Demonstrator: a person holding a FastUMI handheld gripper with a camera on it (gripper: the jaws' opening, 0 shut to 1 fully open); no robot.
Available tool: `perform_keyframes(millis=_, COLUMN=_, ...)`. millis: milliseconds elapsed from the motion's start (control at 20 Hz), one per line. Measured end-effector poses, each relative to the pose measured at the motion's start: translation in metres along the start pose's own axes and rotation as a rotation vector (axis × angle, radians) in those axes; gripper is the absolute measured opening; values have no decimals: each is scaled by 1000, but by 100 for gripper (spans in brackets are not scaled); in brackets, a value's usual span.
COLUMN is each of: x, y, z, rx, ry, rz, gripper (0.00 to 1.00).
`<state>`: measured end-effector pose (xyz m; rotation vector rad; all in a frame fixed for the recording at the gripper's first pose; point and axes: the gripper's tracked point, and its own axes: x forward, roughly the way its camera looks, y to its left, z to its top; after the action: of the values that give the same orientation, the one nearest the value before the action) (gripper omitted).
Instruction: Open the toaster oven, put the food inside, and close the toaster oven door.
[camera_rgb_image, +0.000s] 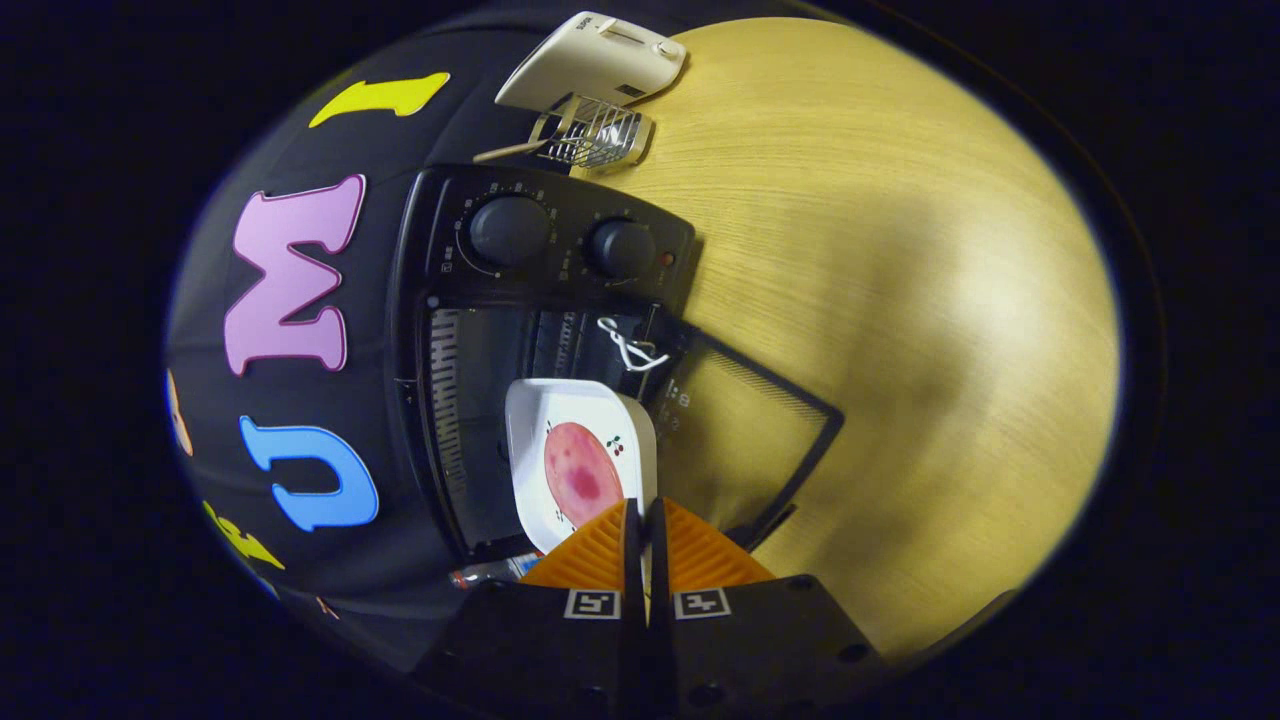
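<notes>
No word, brand or number can be read. The toaster oven (545, 300) has fine scale marks around its two knobs (510, 230), too small to make out. Small light marks on its open glass door (745, 430), beside the plate (580, 460), are likewise unreadable.

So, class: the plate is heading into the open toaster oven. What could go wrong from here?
1. The gripper pinches only the rim of the plate, so it might tip and the food slide off.
2. The white cord at the doorway could snag.
3. The open glass door lies close beside the fingers; they could knock it.
</notes>
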<state>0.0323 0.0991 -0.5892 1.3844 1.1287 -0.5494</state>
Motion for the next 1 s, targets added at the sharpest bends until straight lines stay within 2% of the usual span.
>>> perform_keyframes(millis=250, x=45, y=41, z=1, rx=120, ry=-104, rz=21, gripper=5)
perform_keyframes(millis=450, x=73, y=51, z=5, rx=151, ry=-157, rz=-36, gripper=5)
perform_keyframes(millis=700, x=87, y=59, z=8, rx=212, ry=-183, rz=-56, gripper=5)
perform_keyframes(millis=900, x=80, y=61, z=8, rx=202, ry=-178, rz=-45, gripper=11)
perform_keyframes(millis=950, x=69, y=62, z=7, rx=178, ry=-179, rz=-39, gripper=24)
perform_keyframes(millis=1000, x=61, y=60, z=6, rx=148, ry=-177, rz=-36, gripper=24)
